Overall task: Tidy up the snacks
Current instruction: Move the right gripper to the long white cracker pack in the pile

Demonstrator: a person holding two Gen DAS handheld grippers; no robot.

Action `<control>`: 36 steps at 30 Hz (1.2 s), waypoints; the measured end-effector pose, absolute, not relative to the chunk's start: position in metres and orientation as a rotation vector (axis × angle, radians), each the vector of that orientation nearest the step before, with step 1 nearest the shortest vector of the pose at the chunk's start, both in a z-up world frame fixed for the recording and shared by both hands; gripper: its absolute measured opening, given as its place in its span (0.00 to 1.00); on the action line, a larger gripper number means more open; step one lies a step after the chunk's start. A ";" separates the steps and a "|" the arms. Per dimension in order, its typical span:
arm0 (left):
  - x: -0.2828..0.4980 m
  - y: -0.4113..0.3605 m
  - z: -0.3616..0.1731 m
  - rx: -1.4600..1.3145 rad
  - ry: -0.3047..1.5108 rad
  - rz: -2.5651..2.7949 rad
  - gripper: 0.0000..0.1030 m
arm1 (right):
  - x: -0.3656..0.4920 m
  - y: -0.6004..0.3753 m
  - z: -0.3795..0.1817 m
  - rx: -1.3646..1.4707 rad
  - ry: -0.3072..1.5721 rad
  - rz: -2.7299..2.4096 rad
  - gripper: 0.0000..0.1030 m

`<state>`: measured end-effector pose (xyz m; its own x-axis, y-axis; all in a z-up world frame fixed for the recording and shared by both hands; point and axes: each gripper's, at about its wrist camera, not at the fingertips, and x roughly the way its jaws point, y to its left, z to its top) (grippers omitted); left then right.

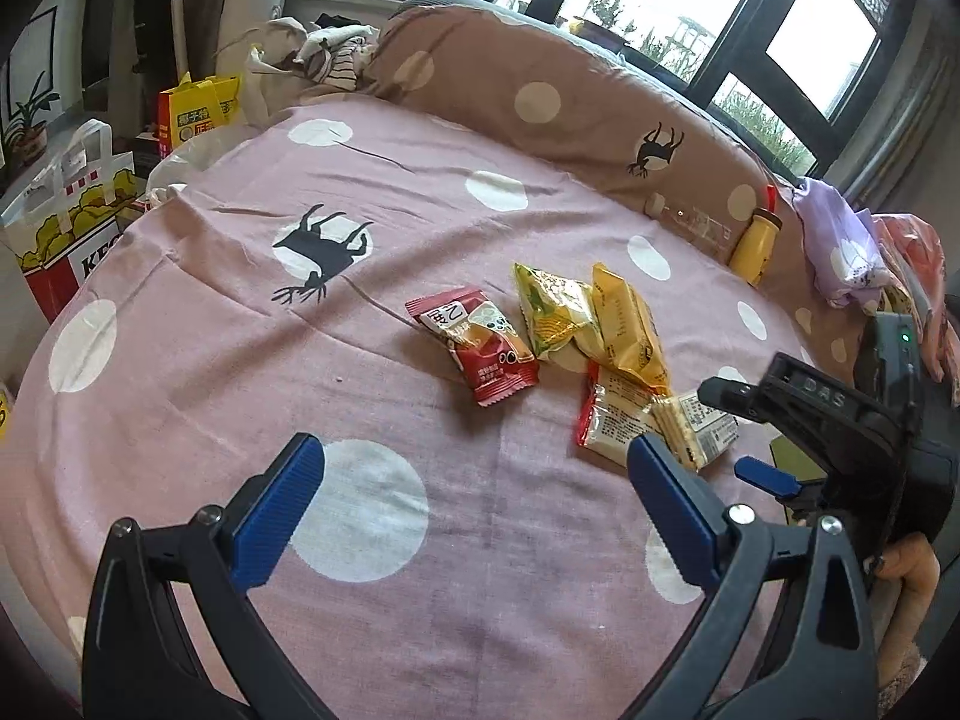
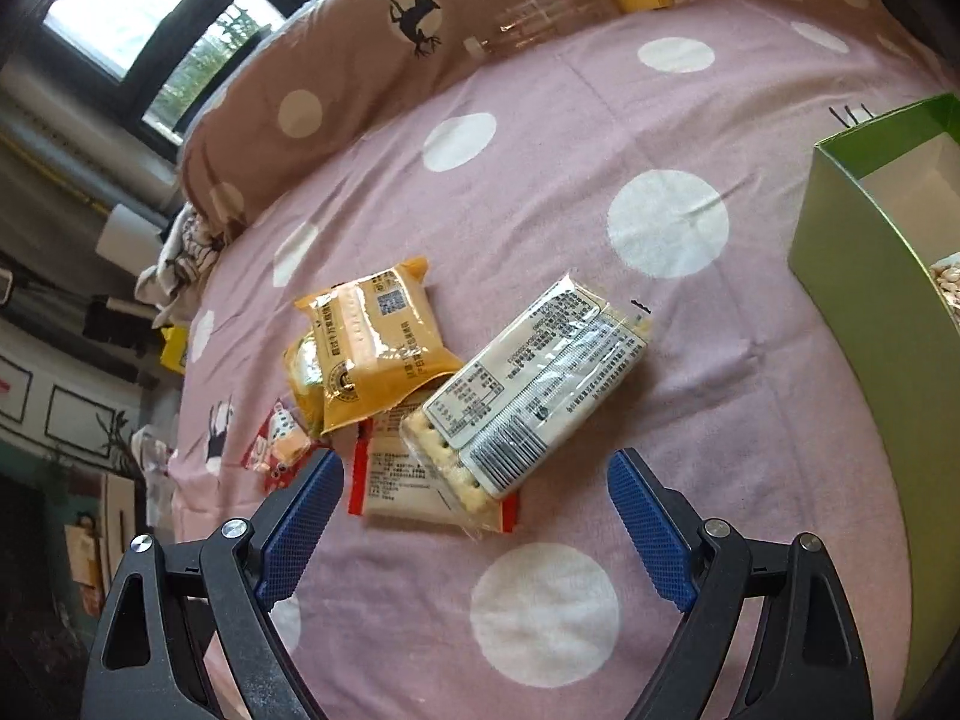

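Several snack packets lie together on the pink dotted bedsheet (image 1: 210, 360). They are a red packet (image 1: 474, 348), a green-yellow packet (image 1: 552, 312), a yellow packet (image 1: 630, 324) (image 2: 375, 342), a red-edged white packet (image 2: 408, 480) and a clear cracker pack (image 2: 528, 396) lying on top of it. My left gripper (image 1: 480, 480) is open above bare sheet, short of the pile. My right gripper (image 2: 477, 498) is open just in front of the cracker pack, and nothing is between its pads. It also shows at the right of the left wrist view as the right gripper (image 1: 744, 432).
An open green box (image 2: 888, 312) with some snacks inside stands to the right of the pile. A brown dotted bolster (image 1: 540, 78) borders the far side, with a yellow bottle (image 1: 756, 240) and a clear bottle (image 1: 690, 219) against it. Paper bags (image 1: 66, 228) stand beyond the left edge.
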<state>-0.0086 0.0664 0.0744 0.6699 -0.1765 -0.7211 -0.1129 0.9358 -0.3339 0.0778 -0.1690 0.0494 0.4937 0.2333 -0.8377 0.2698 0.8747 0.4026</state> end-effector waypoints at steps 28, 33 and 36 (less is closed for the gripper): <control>-0.007 0.073 0.070 -0.375 0.877 0.000 0.98 | 0.019 -0.139 0.061 0.273 1.047 0.168 0.57; -0.008 0.070 0.069 -0.367 0.886 -0.007 0.98 | 0.005 -0.110 0.048 0.224 1.124 0.349 0.57; -0.008 0.066 0.068 -0.357 0.894 -0.018 0.91 | 0.008 -0.105 0.042 0.178 1.155 0.336 0.57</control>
<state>-0.0082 0.0661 0.0676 0.6303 -0.1634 -0.7590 -0.1322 0.9407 -0.3123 0.0084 -0.1053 0.0424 0.3617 0.3502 -0.8641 -0.1684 0.9361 0.3089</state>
